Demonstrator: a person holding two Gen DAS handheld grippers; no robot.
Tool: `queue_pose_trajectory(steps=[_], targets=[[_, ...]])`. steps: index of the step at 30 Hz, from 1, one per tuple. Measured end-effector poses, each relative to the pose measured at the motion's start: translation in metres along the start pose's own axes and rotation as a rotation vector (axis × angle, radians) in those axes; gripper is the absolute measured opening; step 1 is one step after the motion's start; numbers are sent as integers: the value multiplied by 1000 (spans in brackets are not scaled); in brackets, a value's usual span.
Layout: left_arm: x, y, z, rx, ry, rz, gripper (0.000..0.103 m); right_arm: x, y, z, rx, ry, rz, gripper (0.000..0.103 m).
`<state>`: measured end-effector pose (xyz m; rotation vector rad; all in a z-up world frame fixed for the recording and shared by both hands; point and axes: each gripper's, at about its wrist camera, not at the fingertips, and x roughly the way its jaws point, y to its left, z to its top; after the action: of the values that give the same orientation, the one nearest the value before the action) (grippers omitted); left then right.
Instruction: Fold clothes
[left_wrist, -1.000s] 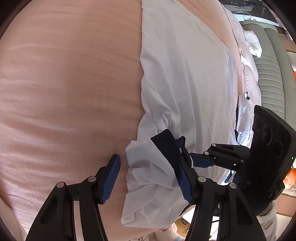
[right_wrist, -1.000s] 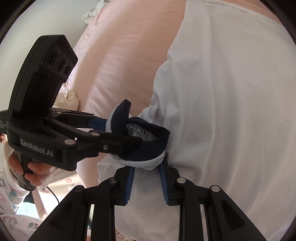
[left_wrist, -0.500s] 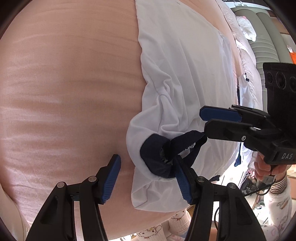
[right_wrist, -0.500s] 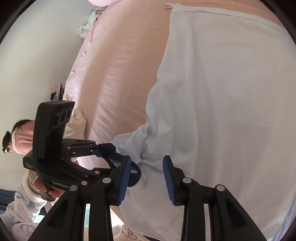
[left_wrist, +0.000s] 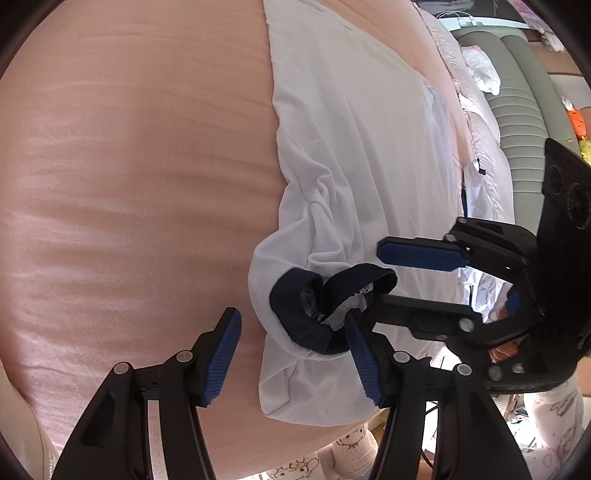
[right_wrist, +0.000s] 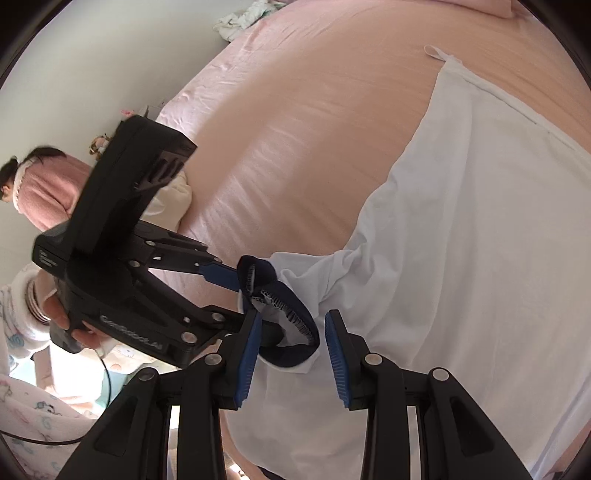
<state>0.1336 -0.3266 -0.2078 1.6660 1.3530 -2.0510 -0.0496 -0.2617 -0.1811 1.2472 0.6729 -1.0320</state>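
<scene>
A second ago my right gripper (right_wrist: 290, 349) pinched the navy cuff (right_wrist: 284, 314); now its jaws stand apart around it, gripping nothing. My left gripper (left_wrist: 291, 354) is half open, one finger hooked in the cuff. The shirt (left_wrist: 369, 166) lies on the bed (left_wrist: 129, 166), sleeve still unfolded. Its lettering is too blurred to read.

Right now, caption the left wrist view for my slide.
Both grippers, left and right, open around the navy cuff of a white shirt on a pink bed.
</scene>
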Motion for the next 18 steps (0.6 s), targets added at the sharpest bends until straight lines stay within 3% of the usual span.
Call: queue_pose_trajectory(steps=[5, 11, 13, 14, 15, 18], targets=[[-7, -8, -9, 60, -81, 83, 55, 19, 1, 3, -23, 22, -71, 35], [-10, -5, -12, 41, -181, 63, 52, 40, 19, 1, -127, 26, -193, 31], [-6, -9, -6, 24, -195, 52, 40, 43, 24, 0, -149, 11, -194, 19], [-7, -10, -3, 18, -197, 41, 25, 44, 26, -1, -155, 6, -187, 15], [-9, -11, 0, 13, -199, 30, 19, 44, 26, -1, -153, 6, -177, 10], [-13, -11, -3, 10, -227, 12, 13, 42, 22, -1, -124, 6, -153, 10]])
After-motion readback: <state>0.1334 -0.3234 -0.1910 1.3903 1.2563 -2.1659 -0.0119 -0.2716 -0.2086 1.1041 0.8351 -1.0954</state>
